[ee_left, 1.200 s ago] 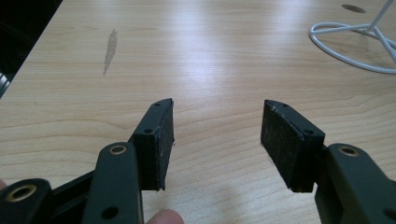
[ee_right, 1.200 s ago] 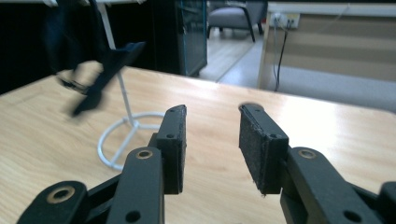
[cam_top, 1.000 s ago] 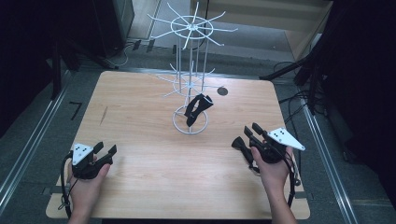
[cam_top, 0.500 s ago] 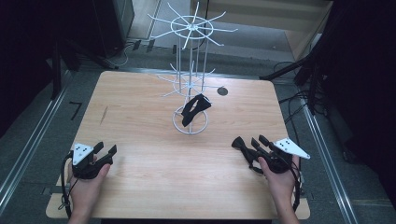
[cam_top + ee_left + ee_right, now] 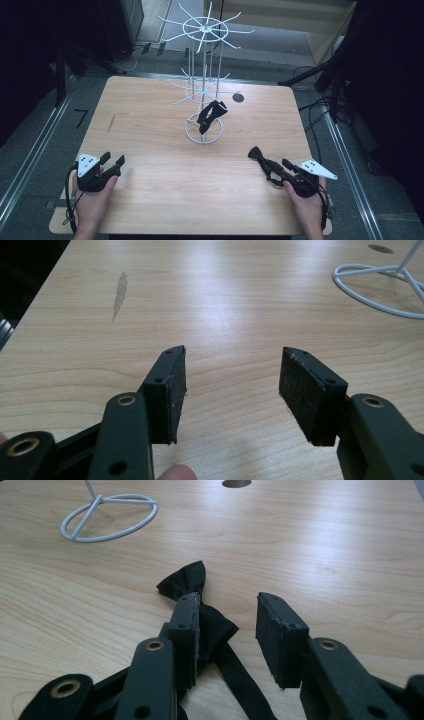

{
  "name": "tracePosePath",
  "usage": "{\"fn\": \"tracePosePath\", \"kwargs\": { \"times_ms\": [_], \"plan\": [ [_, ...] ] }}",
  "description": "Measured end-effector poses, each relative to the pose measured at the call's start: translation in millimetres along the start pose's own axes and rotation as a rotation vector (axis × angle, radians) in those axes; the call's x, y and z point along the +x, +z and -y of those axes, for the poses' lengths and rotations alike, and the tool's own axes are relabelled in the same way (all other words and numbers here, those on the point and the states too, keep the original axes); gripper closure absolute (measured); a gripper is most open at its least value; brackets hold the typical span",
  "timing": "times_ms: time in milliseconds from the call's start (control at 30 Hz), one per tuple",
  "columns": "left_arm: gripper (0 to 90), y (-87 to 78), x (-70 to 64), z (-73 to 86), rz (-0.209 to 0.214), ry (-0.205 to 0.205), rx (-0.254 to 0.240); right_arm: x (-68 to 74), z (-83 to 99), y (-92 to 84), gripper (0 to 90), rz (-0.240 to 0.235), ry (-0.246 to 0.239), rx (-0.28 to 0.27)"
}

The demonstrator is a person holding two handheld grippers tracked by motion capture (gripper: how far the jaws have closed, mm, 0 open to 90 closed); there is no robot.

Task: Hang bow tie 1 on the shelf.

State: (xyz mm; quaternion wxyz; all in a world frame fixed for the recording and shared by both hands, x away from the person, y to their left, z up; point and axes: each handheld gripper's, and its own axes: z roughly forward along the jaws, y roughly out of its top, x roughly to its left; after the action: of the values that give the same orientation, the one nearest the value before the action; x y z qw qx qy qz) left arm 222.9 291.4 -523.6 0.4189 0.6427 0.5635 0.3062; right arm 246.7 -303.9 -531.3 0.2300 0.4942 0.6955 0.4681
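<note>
while both tools sit low in the frame w/ jaws apart, right tool [image 5: 227,630] has a black bow tie [image 5: 200,602] on the counter [image 5: 150,130] against its left jaw; left tool [image 5: 230,385] wide, holding nothing. wire rack [image 5: 205,75] upper center.

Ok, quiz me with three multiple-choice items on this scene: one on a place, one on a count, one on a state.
1. Where does the table's bow tie lie?
A. beside the right claw
B. beside the left claw
C. under the rack

2. How many bow ties are there?
A. one
B. two
C. four

3. How does the left claw stand?
A. shut
B. open
C. holding a tie

A: it lies on the wood at the right claw's jaws.
B: a second tie hangs on the rack.
B: bare table shows between its jaws.
</note>
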Motion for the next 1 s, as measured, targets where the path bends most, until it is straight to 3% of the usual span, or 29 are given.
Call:
{"fn": "tracePosePath", "kwargs": {
  "times_ms": [267,400,500,600,667,867,1000],
  "plan": [
    [46.0,0.4,-0.5,-0.1,-0.002,0.005,0.004,-1.2,-2.4,1.6,66.6,-0.029,-0.002,0.035],
    [46.0,0.3,-0.5,-0.1,-0.003,0.005,0.004,6.7,-4.1,5.7,69.9,-0.046,-0.027,0.053],
    [46.1,0.4,-0.7,-0.2,-0.002,0.009,0.006,10.5,-5.9,10.6,65.7,-0.052,-0.018,0.054],
    [46.1,0.5,-1.0,-0.2,-0.002,0.014,0.005,12.3,-9.2,20.3,53.4,-0.041,0.027,0.050],
    [46.1,0.3,-0.9,-0.1,-0.002,0.012,0.004,14.2,-11.2,28.3,48.3,-0.028,0.033,0.089],
    [46.2,0.4,-0.8,-0.1,0.000,0.010,0.003,18.7,-7.7,38.7,50.5,0.013,0.010,0.168],
    [46.4,0.1,-0.7,-0.1,0.002,0.013,0.004,17.3,-4.3,41.9,57.3,0.019,0.006,0.200]
  ]
}}
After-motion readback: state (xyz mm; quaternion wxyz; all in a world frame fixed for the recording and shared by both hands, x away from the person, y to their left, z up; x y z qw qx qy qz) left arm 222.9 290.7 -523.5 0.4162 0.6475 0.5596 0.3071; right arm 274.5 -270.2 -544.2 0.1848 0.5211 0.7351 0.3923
